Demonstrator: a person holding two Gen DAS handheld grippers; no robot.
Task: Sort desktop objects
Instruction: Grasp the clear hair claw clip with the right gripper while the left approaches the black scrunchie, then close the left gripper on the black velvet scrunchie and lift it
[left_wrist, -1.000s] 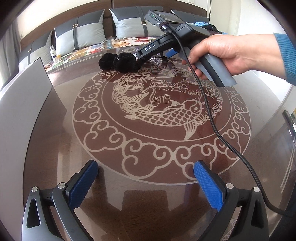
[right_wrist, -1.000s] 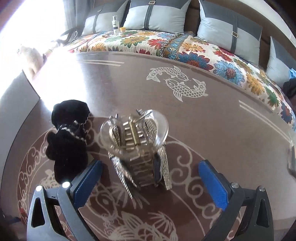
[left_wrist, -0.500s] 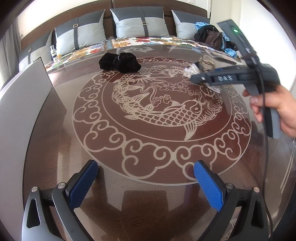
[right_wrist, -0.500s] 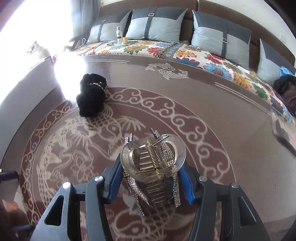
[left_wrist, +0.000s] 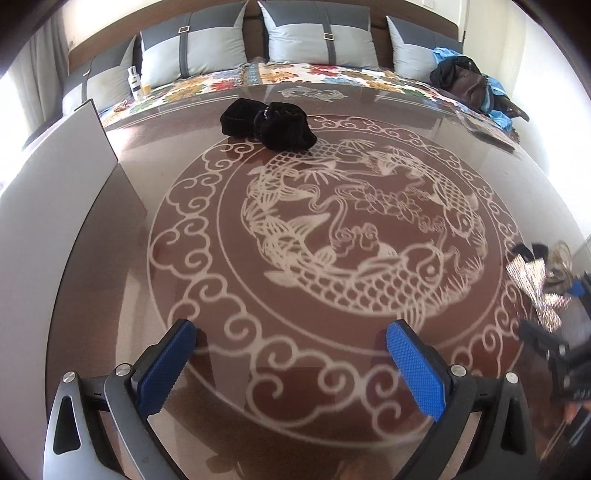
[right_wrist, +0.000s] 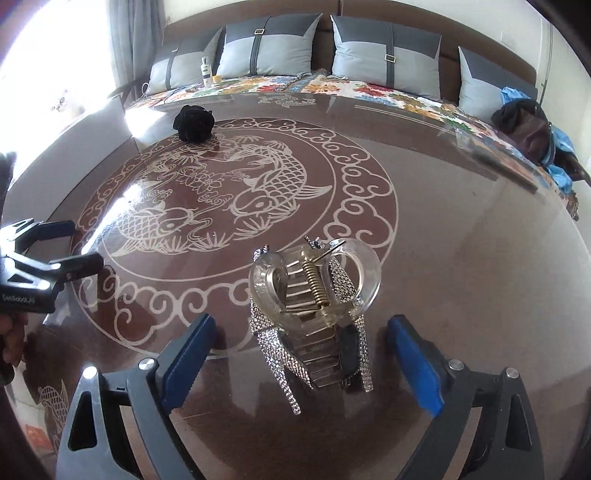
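A clear hair claw clip with rhinestone teeth (right_wrist: 317, 314) sits on the glass table between the open fingers of my right gripper (right_wrist: 301, 354), which no longer touch it. It also shows blurred at the right edge of the left wrist view (left_wrist: 535, 280). A black velvet scrunchie (left_wrist: 269, 123) lies at the far side of the table, and shows in the right wrist view (right_wrist: 194, 122). My left gripper (left_wrist: 291, 358) is open and empty near the table's front edge.
The round glass table (left_wrist: 110, 295) has a carp pattern. A grey board (left_wrist: 55, 192) stands at its left. A sofa with cushions (left_wrist: 303, 37), a small bottle (left_wrist: 135, 83) and a pile of clothes (left_wrist: 469, 86) lies behind.
My right gripper carried the hair clip from beside the scrunchie to the near right side of the table, then opened and let it go. My left gripper has stayed still.
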